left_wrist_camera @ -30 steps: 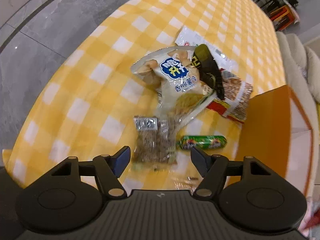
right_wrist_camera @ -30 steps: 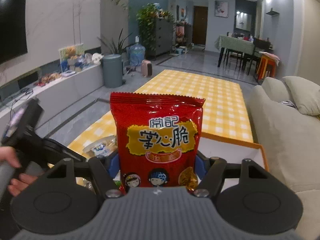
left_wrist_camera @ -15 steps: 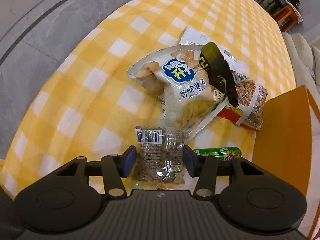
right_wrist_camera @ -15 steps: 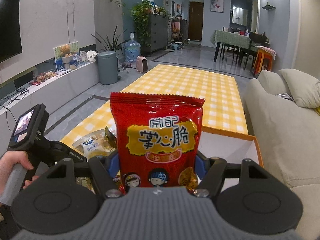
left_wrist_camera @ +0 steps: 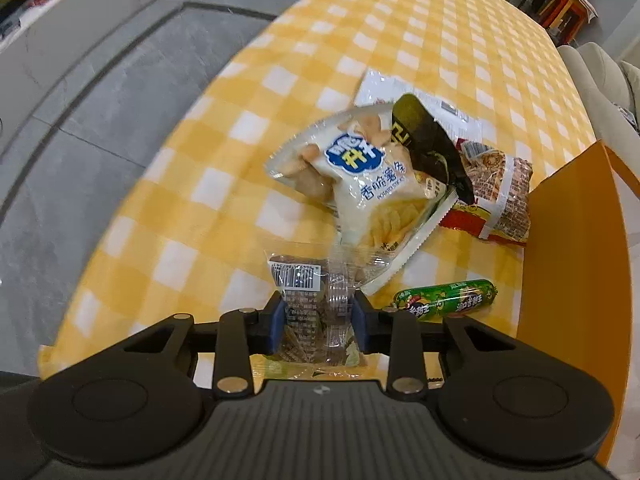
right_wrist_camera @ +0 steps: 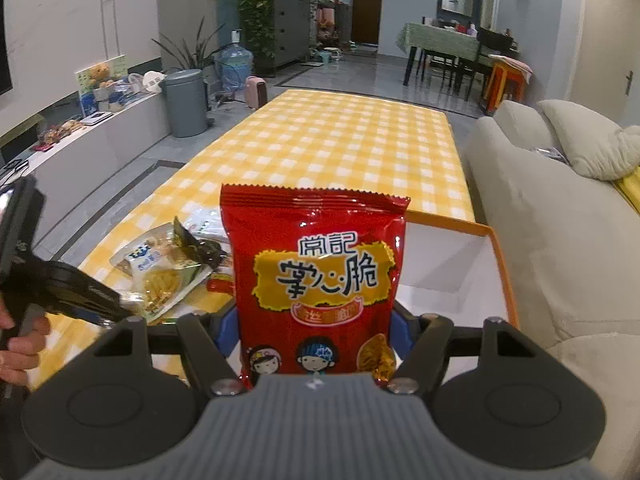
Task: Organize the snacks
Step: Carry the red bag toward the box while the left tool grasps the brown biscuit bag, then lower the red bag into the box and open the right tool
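Note:
A clear packet of brown snacks point(left_wrist_camera: 308, 280) lies on the yellow checked tablecloth point(left_wrist_camera: 224, 208), and my left gripper point(left_wrist_camera: 318, 320) is closing on it, its blue pads pressing both sides. Behind it sit a white potato-stick bag point(left_wrist_camera: 368, 184), a dark packet point(left_wrist_camera: 428, 140), a red noodle bag point(left_wrist_camera: 496, 200) and a green sausage point(left_wrist_camera: 444, 304). My right gripper point(right_wrist_camera: 314, 332) is shut on an upright red snack bag point(right_wrist_camera: 316, 272), held in the air in front of the orange box point(right_wrist_camera: 500, 272), whose white inside shows. The left gripper's body point(right_wrist_camera: 80, 296) appears at the left, with a hand point(right_wrist_camera: 16, 344) on its handle.
The orange box's wall point(left_wrist_camera: 568, 240) stands just right of the snack pile. A beige sofa point(right_wrist_camera: 540, 220) runs along the table's right side. Grey floor point(left_wrist_camera: 80, 120) lies left of the table edge. The far tablecloth point(right_wrist_camera: 340, 140) stretches toward a dining area.
My left gripper's jaws have come together from wide apart onto the clear packet. The right gripper with the red bag has tipped down a little, showing more of the table and box.

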Demonstrator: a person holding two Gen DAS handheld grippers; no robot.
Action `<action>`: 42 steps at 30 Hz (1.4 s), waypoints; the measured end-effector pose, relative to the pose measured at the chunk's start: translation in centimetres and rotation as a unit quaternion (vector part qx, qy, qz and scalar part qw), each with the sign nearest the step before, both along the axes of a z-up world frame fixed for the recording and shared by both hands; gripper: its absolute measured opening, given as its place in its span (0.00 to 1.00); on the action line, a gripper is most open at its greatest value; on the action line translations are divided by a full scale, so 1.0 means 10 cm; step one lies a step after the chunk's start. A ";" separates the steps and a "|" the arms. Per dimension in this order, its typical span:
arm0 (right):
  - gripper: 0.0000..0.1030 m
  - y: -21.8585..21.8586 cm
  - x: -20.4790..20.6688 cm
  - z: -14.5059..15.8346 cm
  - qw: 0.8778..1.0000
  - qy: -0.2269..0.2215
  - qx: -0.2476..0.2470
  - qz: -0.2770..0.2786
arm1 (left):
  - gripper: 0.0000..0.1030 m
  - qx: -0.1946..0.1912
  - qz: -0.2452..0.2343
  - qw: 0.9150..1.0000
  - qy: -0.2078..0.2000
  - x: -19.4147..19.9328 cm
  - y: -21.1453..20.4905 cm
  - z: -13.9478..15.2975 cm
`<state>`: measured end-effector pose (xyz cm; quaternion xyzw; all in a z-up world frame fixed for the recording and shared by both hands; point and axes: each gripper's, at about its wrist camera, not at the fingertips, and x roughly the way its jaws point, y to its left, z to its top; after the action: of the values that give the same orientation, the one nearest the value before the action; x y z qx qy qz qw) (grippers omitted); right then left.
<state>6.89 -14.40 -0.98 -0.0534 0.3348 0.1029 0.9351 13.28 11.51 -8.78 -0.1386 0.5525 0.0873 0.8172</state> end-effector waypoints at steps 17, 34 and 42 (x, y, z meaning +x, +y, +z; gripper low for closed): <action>0.67 -0.79 0.30 -0.30 0.981 0.110 0.120 -0.102 | 0.37 -0.076 -0.049 0.991 -0.097 -0.37 -0.45 1.01; 0.67 -0.81 0.39 -0.53 0.980 0.168 0.064 -0.090 | 0.37 -0.115 -0.104 0.983 -0.098 -0.32 -1.10 0.97; 0.67 -0.54 0.60 -0.62 0.982 0.154 0.057 -0.094 | 0.37 -0.140 -0.104 0.980 -0.094 -0.27 -0.94 0.82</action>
<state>12.89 -19.84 -7.16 0.0481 0.4722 0.0406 0.8792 10.53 2.15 -0.62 -0.2008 0.4911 -0.0901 0.8428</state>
